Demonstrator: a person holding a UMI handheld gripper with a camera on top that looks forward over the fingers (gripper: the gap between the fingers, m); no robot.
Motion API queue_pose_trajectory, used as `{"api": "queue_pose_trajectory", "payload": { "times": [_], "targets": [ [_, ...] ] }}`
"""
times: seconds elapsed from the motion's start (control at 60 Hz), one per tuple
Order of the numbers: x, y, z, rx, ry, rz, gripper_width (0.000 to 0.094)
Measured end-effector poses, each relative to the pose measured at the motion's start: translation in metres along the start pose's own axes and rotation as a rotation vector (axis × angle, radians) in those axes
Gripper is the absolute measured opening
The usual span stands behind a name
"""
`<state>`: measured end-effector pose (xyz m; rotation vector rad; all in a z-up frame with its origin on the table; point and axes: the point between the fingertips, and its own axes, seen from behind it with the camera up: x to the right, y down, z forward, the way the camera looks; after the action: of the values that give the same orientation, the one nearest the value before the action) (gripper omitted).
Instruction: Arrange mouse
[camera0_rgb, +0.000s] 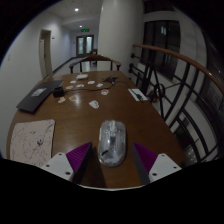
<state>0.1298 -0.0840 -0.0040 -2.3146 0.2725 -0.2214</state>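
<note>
A big room is seen, with pale walls and a door far at the back. A railing is seen along one side of the room.

Most of the view is filled by a large brown table. A dark laptop is laid flat on the table, well away from the fingers. A white sheet with drawn lines is spread near the close edge of the table, off to one side of the fingers. Another flat white thing is laid on the other side, farther off. Small white things and some papers are scattered across the middle and the far end of the table; what they are cannot be told.

The gripper is held low over the close edge of the table. Its two fingers are spread wide apart, and purple pads are seen on their inner sides.

The mouse, grey and rounded, is set on the table between the two fingers and reaches just ahead of them. A gap is seen at each side of it, so it is not squeezed by the fingers.
</note>
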Motion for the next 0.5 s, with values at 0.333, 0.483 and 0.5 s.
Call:
{"api": "queue_pose_trajectory", "payload": {
  "times": [0.333,0.483,0.5],
  "targets": [
    [-0.004,-0.012,0.018,0.103,-0.03,0.012,0.0391],
    [-0.015,-0.023,-0.022,0.109,0.053,-0.038,0.0372],
    [-0.021,-0.029,-0.03,0.13,0.046,-0.025,0.0371]
  ]
}}
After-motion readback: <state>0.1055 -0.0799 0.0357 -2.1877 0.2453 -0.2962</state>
